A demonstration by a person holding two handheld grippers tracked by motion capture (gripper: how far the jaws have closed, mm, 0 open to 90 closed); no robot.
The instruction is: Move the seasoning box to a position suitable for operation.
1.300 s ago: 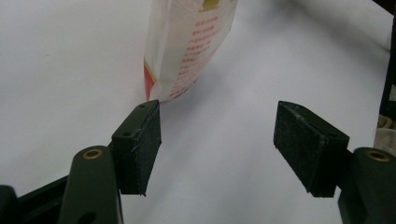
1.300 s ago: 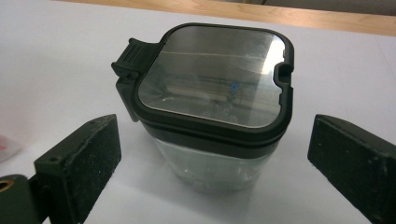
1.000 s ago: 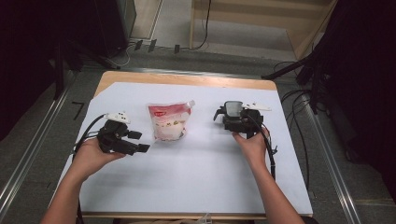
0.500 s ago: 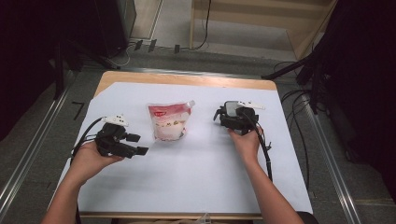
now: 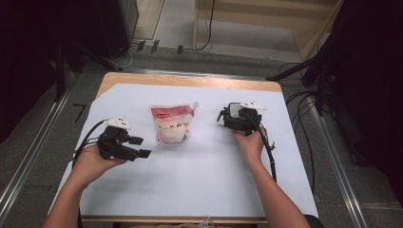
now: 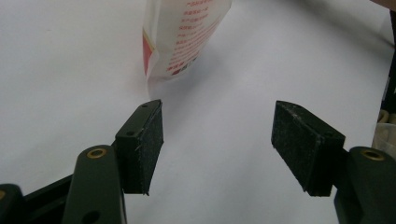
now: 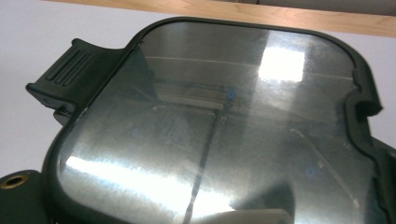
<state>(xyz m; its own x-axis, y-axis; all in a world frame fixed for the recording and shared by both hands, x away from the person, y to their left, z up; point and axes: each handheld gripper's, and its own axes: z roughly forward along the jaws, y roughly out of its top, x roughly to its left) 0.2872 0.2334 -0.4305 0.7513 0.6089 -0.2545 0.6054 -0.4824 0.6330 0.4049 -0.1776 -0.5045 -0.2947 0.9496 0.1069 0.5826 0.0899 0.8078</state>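
Observation:
A white and red spouted pouch (image 5: 171, 124) lies flat in the middle of the table. Its printed bottom end (image 6: 182, 32) shows just ahead of my left gripper (image 6: 217, 140). My left gripper (image 5: 141, 147) rests in the left hand, left of the pouch and pointing right. It is open, and its jaws have just been closing a little with nothing between them. To the right of the pouch, my right gripper (image 5: 233, 115) is shut on a dark-framed container (image 5: 235, 109). The container's clear lid (image 7: 224, 121) has a ribbed latch (image 7: 70, 70) on one side.
A white sheet (image 5: 199, 185) covers the wooden table, and a bare wood strip (image 7: 280, 16) shows at the far edge. Cables (image 5: 268, 152) trail from both grippers along the forearms. Metal floor rails run on both sides of the table.
The right hand has shifted slightly left and down with the container. The left hand and the pouch stayed in place.

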